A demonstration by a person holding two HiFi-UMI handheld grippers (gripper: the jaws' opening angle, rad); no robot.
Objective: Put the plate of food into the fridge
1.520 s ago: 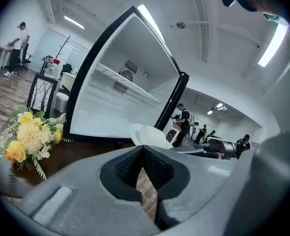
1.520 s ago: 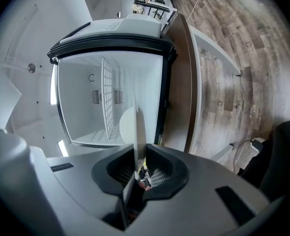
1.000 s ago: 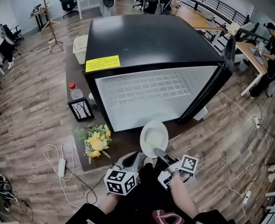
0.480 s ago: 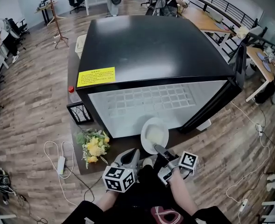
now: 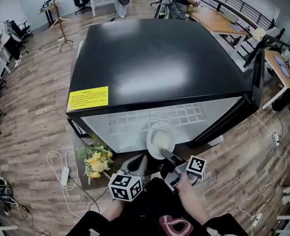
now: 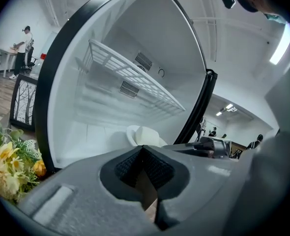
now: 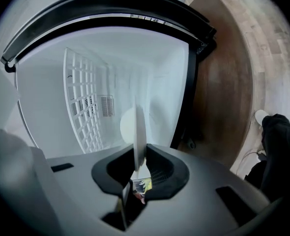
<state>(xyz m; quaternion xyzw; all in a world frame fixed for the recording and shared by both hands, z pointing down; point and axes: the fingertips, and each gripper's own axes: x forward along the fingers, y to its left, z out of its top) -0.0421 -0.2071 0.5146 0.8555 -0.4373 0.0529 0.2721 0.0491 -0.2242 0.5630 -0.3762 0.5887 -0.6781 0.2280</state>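
Note:
A black fridge stands with its door open and its white inside showing. A white plate with pale food sits at the lower edge of the opening, and my right gripper is shut on its near rim. In the right gripper view the plate runs edge-on between the jaws, in front of a white wire shelf. My left gripper hangs just left of the plate, shut and empty. The left gripper view shows the plate under the wire shelf.
The open fridge door juts out at the right. Yellow flowers lie on the brown mat left of my grippers, with a power strip and cable beyond. Desks, chairs and people stand at the room's far edges.
The plate and my right gripper have moved forward to the fridge opening. The left gripper followed beside it. The fridge looms closer and hides the small frame and bottle.

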